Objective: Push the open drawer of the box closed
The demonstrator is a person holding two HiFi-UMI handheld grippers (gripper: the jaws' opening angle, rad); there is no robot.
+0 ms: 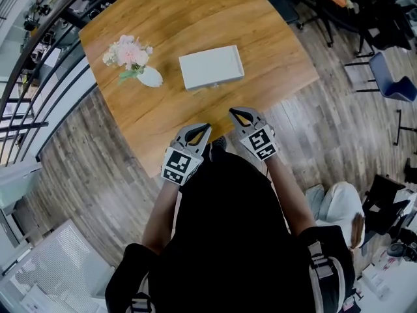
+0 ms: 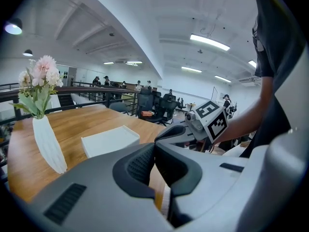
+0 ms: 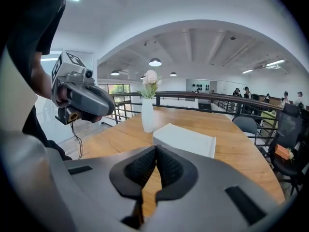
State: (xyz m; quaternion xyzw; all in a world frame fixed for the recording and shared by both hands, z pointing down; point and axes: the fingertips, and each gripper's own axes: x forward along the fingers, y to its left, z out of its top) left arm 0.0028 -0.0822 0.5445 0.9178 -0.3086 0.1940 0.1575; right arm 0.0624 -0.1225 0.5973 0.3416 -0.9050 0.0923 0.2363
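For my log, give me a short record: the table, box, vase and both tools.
table: wooden
box: white, flat, mid-table; drawer state not clear
vase: white, pink flowers, left of box in head view, apart from it
left tool: shut, empty, by table's near edge
right tool: shut, empty, beside left tool, short of box

wood table (image 1: 195, 18) | white box (image 1: 211, 66) ctr | flower vase (image 1: 150, 77) near box, not touching
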